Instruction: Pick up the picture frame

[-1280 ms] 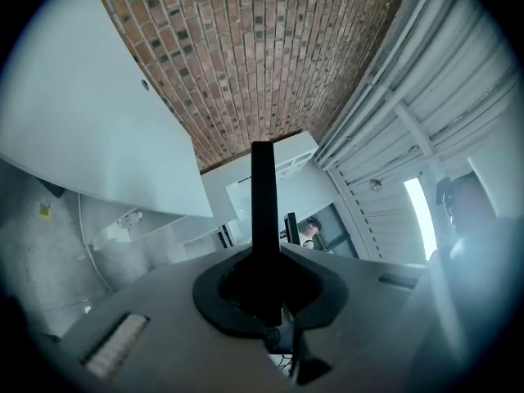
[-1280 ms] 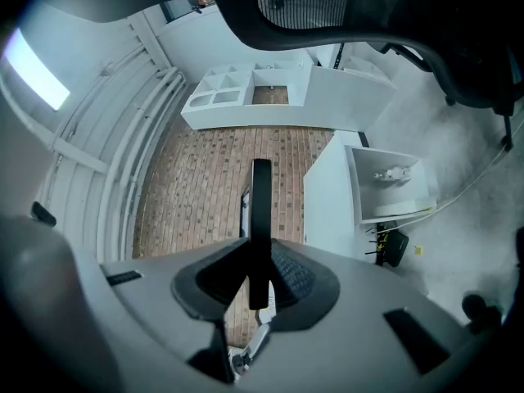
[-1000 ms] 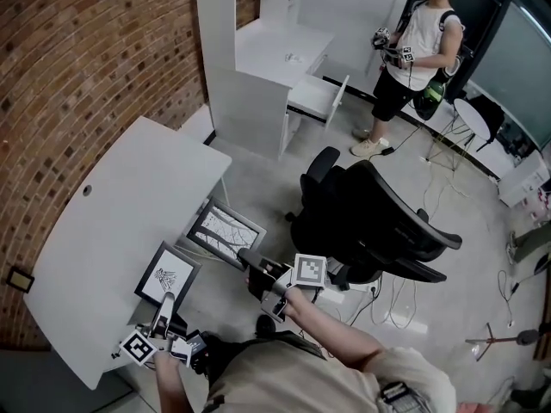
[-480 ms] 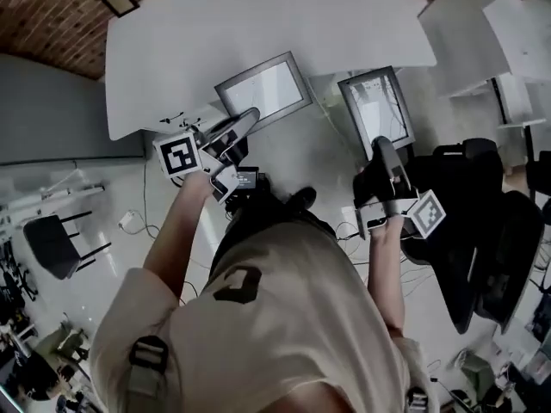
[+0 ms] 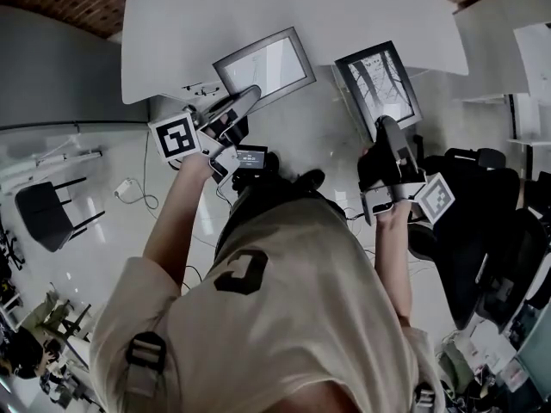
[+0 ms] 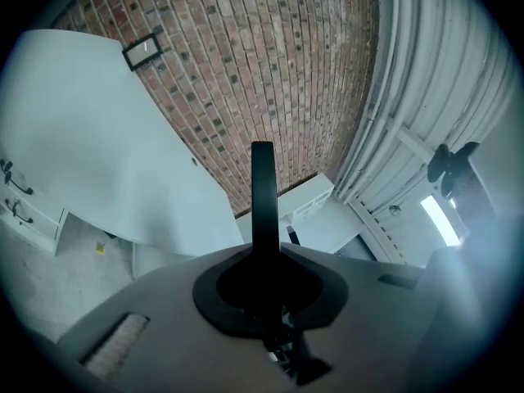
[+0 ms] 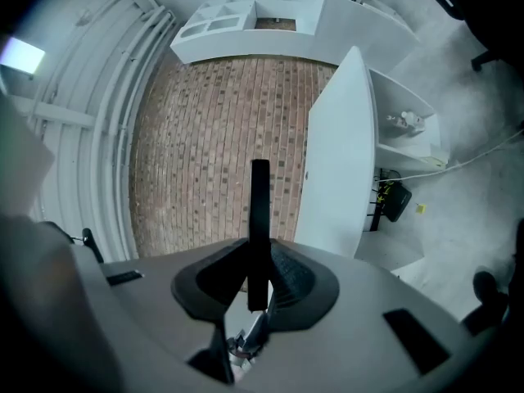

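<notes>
Two picture frames show in the head view. A silver-edged frame (image 5: 263, 65) with a pale picture sits below the white table (image 5: 258, 11). My left gripper (image 5: 247, 101) is shut on its near edge. A dark frame (image 5: 379, 83) with a tree picture lies to the right, and my right gripper (image 5: 385, 129) is shut on its lower edge. In the left gripper view the frame's edge (image 6: 262, 191) rises as a thin black strip out of the gripper (image 6: 262, 256). The right gripper view shows the same: a black strip (image 7: 259, 207) in the gripper (image 7: 257, 281). Whether either frame rests on the floor I cannot tell.
A black office chair (image 5: 482, 231) stands close at the right. A small chair (image 5: 45, 218) and cables lie on the floor at the left. A brick wall (image 6: 270, 72) rises behind the table. White shelving (image 7: 254, 19) appears in the right gripper view.
The head view has swung right round since a second ago. Over the last half second both frames shifted a little in view, and the right one now shows its dark picture.
</notes>
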`<state>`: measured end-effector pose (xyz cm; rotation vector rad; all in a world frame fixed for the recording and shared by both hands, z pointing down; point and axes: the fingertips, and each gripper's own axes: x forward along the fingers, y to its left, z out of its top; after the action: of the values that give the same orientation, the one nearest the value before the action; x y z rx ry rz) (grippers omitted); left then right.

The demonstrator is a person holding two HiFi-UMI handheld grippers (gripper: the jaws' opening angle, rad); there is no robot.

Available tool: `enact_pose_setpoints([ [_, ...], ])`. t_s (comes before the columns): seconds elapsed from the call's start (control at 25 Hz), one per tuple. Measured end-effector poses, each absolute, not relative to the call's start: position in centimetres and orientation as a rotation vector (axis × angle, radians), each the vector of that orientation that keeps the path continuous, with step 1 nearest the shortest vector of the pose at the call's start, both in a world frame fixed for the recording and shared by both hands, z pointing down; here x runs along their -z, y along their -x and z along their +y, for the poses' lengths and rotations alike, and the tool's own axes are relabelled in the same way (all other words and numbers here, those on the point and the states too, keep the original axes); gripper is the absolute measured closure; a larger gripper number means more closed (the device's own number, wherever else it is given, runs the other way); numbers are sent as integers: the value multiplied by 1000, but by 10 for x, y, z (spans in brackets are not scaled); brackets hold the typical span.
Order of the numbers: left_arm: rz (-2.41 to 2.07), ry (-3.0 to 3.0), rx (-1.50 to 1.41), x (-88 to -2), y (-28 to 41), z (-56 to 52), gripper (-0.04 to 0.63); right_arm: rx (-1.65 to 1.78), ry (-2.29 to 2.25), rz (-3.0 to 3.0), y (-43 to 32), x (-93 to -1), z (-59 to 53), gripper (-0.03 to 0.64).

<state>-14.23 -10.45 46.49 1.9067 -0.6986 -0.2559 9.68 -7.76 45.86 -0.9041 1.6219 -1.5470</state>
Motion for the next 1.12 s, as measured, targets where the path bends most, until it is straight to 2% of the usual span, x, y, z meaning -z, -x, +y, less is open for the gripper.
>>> enact_pose_setpoints([
  [1.12, -699, -1868, 291, -476, 150, -96, 580, 1563, 878, 1542, -102, -462, -77, 560],
])
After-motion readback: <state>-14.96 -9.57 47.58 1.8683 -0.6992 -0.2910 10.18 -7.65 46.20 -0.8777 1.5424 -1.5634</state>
